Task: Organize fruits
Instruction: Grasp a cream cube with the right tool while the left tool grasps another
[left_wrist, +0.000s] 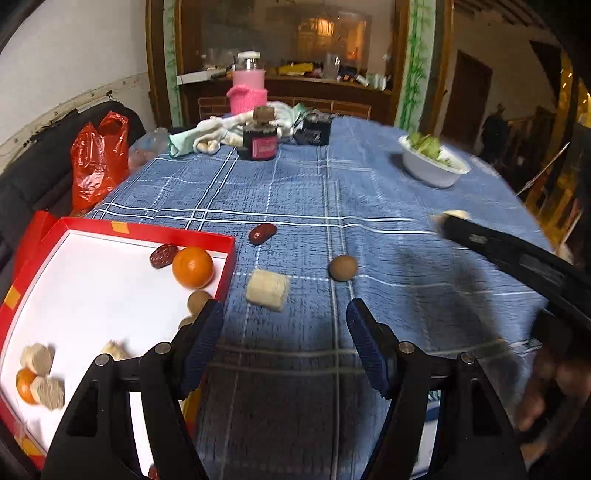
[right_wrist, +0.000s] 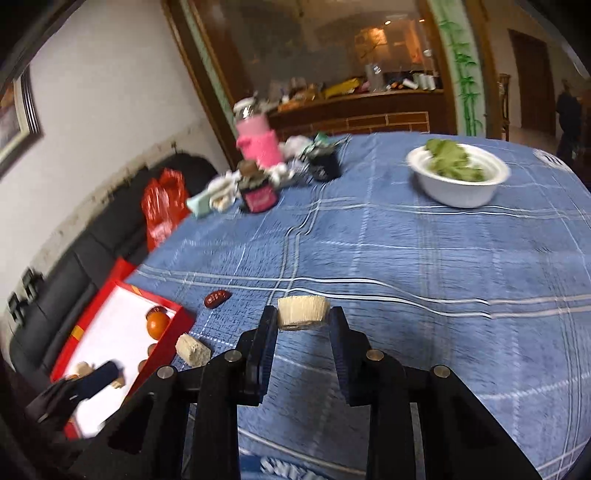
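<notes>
My right gripper (right_wrist: 303, 322) is shut on a pale fibrous chunk (right_wrist: 303, 313), held above the blue checked tablecloth (right_wrist: 424, 277); the left wrist view shows that chunk (left_wrist: 455, 214) at the tip of the right gripper's finger (left_wrist: 480, 240). My left gripper (left_wrist: 284, 314) is open and empty, low over the cloth by the red box (left_wrist: 177, 230). Just beyond its fingertips lie another pale chunk (left_wrist: 267, 290), a brown round fruit (left_wrist: 343, 267) and a red date (left_wrist: 262, 233). The box holds an orange (left_wrist: 192, 267), a date (left_wrist: 163, 254), brown round fruits, pale chunks and a small orange.
At the far right stands a white bowl (right_wrist: 458, 177) of green leaves. A pink bottle (left_wrist: 248, 85), a dark jar (left_wrist: 260, 138), a black box (left_wrist: 314, 129) and cloths crowd the far end. A red plastic bag (left_wrist: 99, 158) rests on a dark sofa left of the table.
</notes>
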